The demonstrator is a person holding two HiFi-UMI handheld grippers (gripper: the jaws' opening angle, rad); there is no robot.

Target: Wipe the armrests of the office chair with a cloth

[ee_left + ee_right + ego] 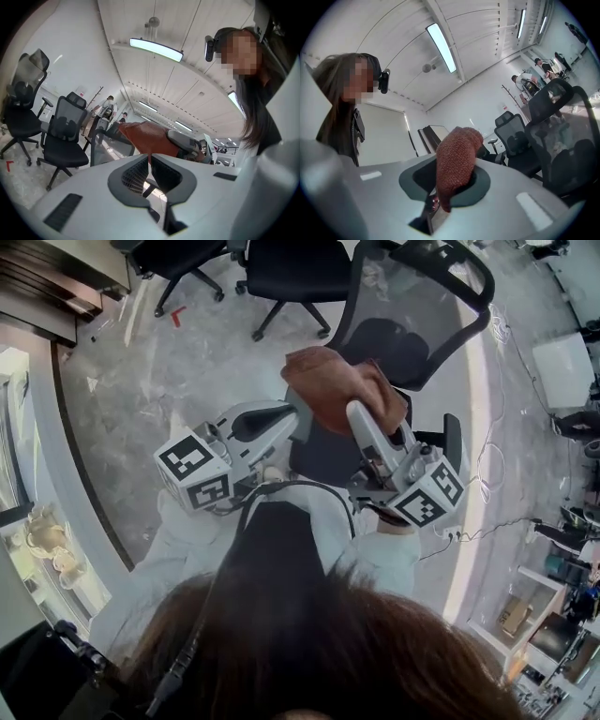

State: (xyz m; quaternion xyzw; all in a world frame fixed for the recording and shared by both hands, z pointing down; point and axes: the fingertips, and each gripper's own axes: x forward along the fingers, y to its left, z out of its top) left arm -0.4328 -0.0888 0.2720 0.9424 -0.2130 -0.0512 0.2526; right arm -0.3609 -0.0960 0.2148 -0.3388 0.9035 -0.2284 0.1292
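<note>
A reddish-brown knitted cloth (328, 385) is held up in front of me, above the seat of the black mesh-back office chair (417, 296). My right gripper (356, 416) is shut on the cloth (457, 159), which bulges out beyond the jaws. My left gripper (298, 418) meets the same cloth (145, 138) from the left. Its jaws stand together, with a thin red edge of cloth between them at the left gripper (149, 158). One black armrest (454, 439) shows to the right of both grippers. The other armrest is hidden.
Two more black office chairs (281, 268) stand further off on the grey floor, also visible as chairs (65, 136) in the left gripper view. A white cable (487, 465) trails on the floor at right. Shelves and boxes (525, 615) crowd the lower right. People (108, 110) stand far back.
</note>
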